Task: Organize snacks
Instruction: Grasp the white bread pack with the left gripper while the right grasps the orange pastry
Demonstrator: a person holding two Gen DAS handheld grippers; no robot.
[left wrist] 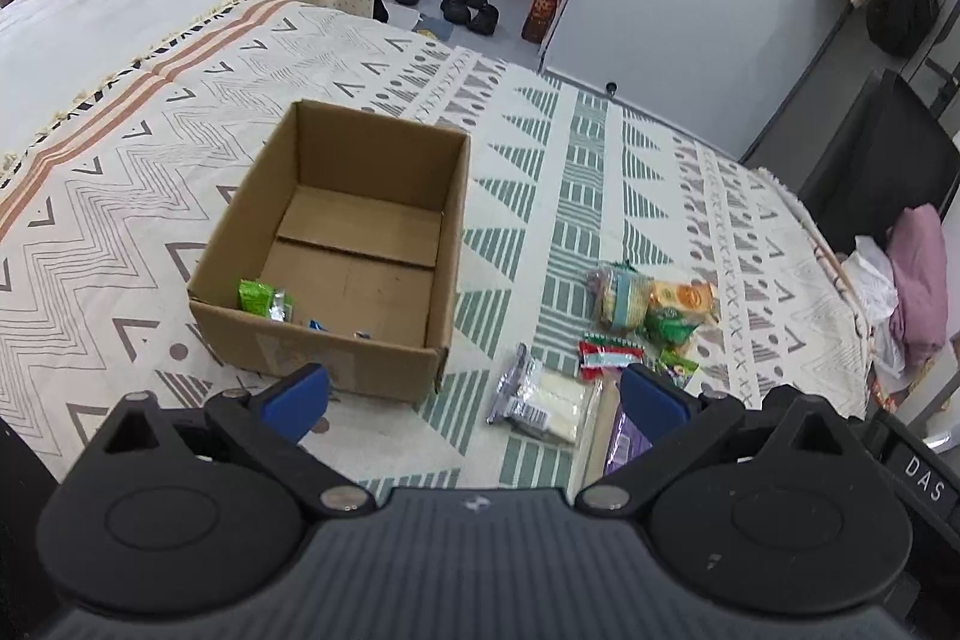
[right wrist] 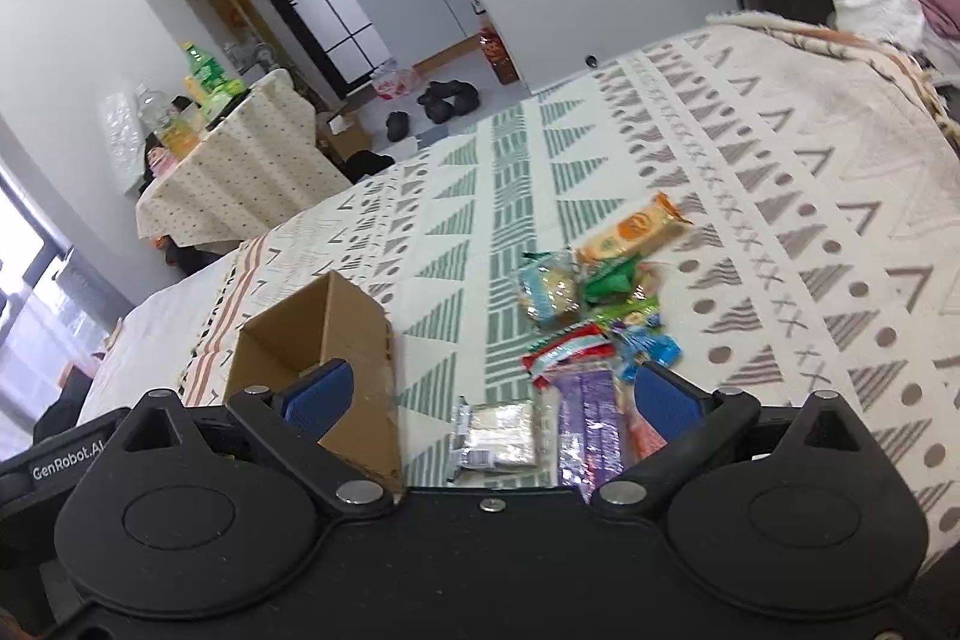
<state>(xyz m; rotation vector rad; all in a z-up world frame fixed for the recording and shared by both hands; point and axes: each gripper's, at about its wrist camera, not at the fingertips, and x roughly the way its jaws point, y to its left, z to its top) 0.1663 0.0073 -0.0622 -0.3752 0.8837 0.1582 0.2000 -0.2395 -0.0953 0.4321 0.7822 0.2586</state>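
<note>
Two claws, left claw point(left wrist: 474, 400) and right claw point(right wrist: 489, 400), gape empty. Claw bodies hide the nearest snacks point(right wrist: 576, 340). The cardboard box point(left wrist: 336, 244) holds a green packet point(left wrist: 255, 295); other wrappers there are unclear.

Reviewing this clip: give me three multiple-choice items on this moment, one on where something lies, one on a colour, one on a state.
1. Where does the green packet lie?
A. inside the cardboard box, in a near corner
B. on the blanket beside the box
C. between a gripper's jaws

2. What colour is the long flat packet nearest the right gripper?
A. red
B. purple
C. yellow

3. How does the left gripper stand?
A. shut on a packet
B. open, nothing between its jaws
C. shut and empty

Answers:
1 A, the packet rests on the box floor against the near wall.
2 B, its wrapper shows purple just ahead of the right gripper's jaws.
3 B, the blue pads stand far apart, with only the blanket and snacks below.
</note>
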